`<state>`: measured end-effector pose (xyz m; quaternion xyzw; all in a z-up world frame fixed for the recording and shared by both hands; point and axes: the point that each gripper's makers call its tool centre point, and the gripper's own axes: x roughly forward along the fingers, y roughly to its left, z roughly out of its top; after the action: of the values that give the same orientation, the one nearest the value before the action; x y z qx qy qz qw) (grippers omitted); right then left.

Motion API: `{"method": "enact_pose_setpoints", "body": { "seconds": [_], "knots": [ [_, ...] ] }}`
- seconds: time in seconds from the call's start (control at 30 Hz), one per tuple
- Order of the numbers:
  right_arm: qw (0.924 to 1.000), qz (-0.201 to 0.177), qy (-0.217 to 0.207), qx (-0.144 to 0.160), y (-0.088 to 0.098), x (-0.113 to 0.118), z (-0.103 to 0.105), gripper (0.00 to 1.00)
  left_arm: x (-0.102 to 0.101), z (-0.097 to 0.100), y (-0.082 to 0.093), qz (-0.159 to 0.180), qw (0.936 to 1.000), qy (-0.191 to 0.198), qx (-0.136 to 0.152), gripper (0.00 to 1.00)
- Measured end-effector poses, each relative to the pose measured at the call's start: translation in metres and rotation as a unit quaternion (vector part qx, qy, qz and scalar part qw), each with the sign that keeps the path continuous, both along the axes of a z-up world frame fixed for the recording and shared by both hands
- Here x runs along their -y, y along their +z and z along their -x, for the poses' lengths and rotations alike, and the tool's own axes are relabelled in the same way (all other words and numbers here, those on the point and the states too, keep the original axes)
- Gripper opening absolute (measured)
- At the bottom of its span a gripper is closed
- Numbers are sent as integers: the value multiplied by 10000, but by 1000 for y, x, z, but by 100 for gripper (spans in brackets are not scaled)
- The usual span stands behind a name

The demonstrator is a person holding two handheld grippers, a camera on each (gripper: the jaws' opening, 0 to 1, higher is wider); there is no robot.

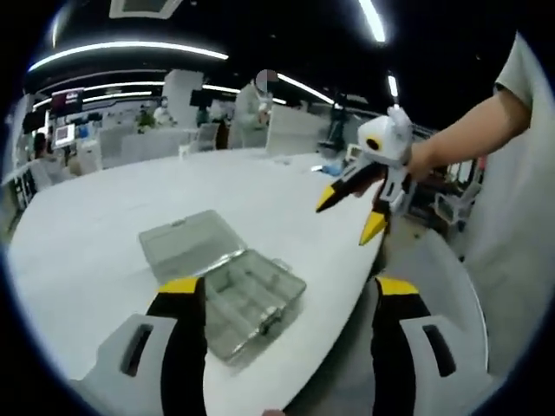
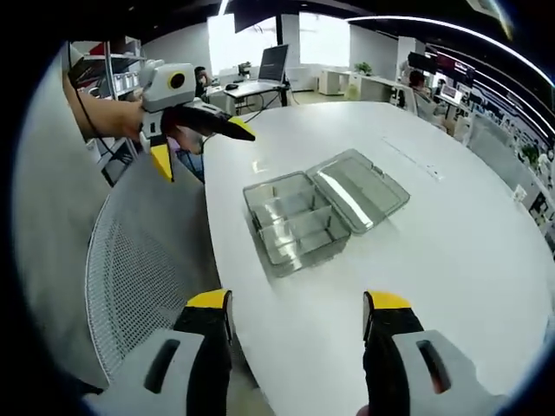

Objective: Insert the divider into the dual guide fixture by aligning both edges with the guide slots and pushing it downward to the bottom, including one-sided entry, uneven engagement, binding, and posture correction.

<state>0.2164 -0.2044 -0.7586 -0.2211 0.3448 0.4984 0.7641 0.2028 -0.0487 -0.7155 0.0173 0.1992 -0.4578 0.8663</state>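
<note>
A broad white tabletop with a rounded edge fills an open-plan office lit by long curved ceiling light strips. A grey mesh-backed chair stands at its near left edge. At the far end, bright windows glow behind a desk carrying a dark monitor, with white partitions and further workstations beyond.
</note>
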Motion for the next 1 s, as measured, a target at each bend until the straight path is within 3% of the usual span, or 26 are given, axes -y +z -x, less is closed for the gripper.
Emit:
{"method": "enact_pose_setpoints", "body": {
  "seconds": [0.57,1.0],
  "knots": [
    [9980,617,110,12,-20,39,-24,57,6,2,3,-333,9986,-338,230,79],
    [9946,1004,237,-87,-39,65,-34,55,11,0,3,-302,9984,-452,176,78]
  ]
}}
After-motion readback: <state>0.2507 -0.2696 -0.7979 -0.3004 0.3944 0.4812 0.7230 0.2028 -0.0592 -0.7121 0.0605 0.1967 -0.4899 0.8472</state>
